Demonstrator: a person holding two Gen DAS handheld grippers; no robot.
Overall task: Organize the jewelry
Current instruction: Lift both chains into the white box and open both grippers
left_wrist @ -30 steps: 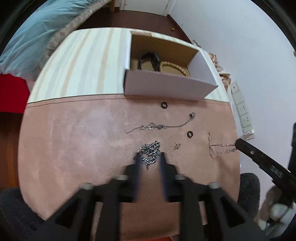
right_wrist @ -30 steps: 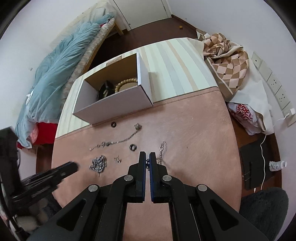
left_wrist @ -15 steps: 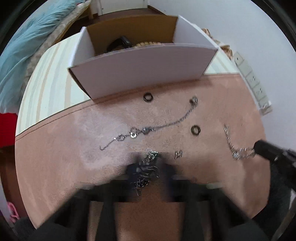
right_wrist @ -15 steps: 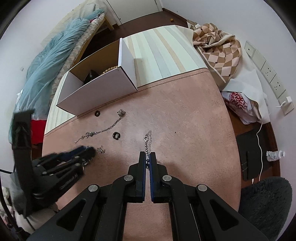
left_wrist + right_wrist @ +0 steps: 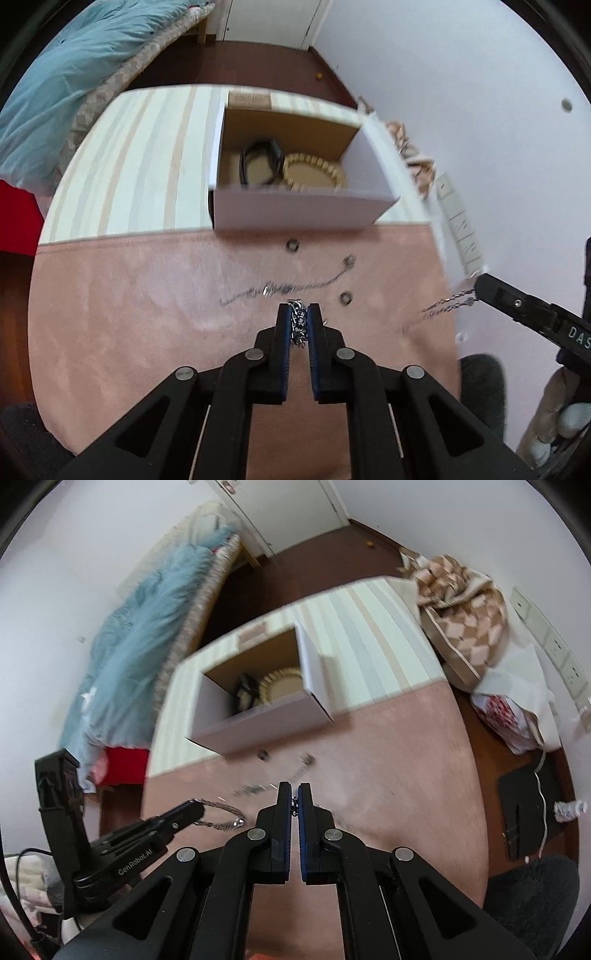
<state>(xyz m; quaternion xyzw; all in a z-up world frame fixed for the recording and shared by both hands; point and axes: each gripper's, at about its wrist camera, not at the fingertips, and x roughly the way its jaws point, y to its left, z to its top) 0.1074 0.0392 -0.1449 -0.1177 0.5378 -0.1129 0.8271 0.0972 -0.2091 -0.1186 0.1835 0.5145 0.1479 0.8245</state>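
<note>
Both hands are busy here. The left hand-held gripper (image 5: 298, 320) is clenched on a bunched-up silver chain (image 5: 297, 323), with the links squashed between its blue pads and the clump off the pink mat (image 5: 110, 314). The right hand-held gripper (image 5: 290, 800) is pinched tight on a thinner chain (image 5: 445, 304); from the left camera that chain trails down from its tip toward the mat at the right edge.

Still lying on the mat are a long thin chain (image 5: 284, 288) stretched out flat, a small dark ring (image 5: 292, 245) just in front of the box, and a second ring (image 5: 345, 297) near the chain's right end. It's all a bit blurry.

The open cardboard box (image 5: 303, 212) sits on the striped part of the bench (image 5: 140, 166), and inside it are a beaded bracelet (image 5: 314, 171) and a black band (image 5: 260, 164) side by side. A blue blanket (image 5: 136, 635) lies on the bed behind.
</note>
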